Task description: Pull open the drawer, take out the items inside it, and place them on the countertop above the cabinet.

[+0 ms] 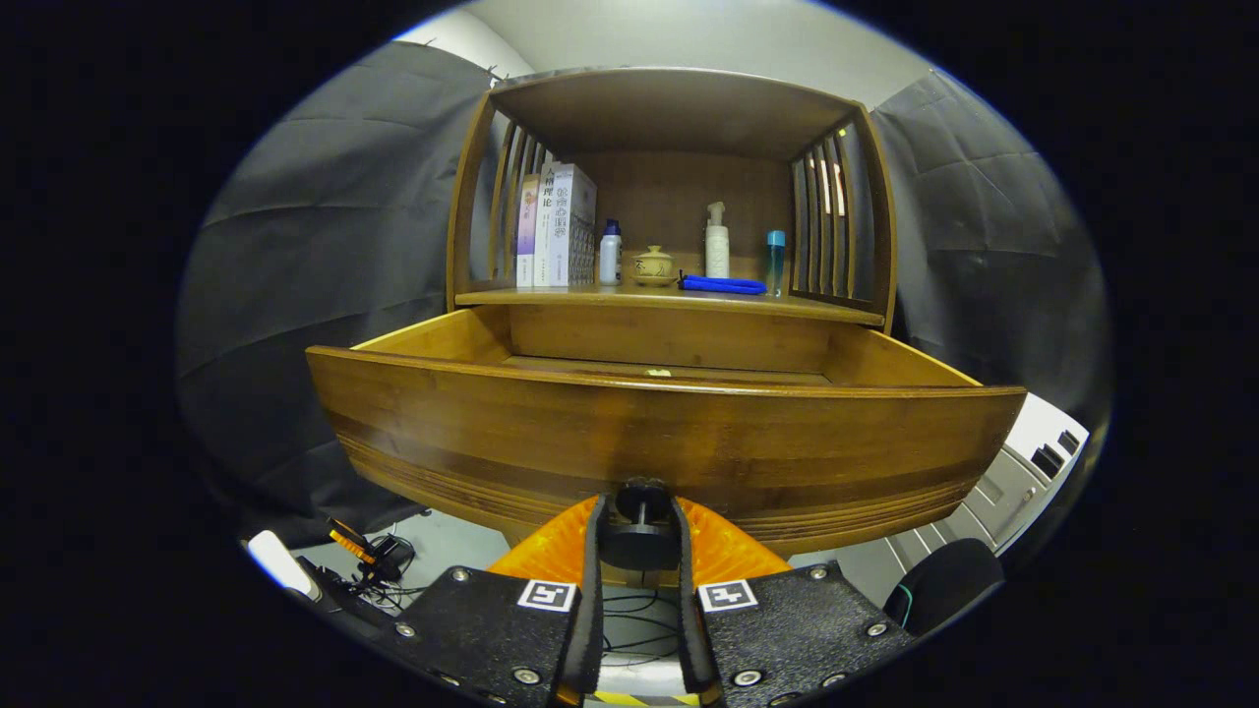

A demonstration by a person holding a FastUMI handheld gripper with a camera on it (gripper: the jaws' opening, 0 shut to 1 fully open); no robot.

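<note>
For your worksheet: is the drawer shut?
No. The drawer stands pulled out, the gripper closed on its knob.

Drawer (669,442) front blocking most of its own interior; only a small pale object (657,372) peeking above the rim, too small to identify. Dark knob (641,516) partly masked between the tongs (637,536), contact with both fingers unclear. Books' (556,228) lower edges meeting the surface (551,296), titles too small to make out.
</note>
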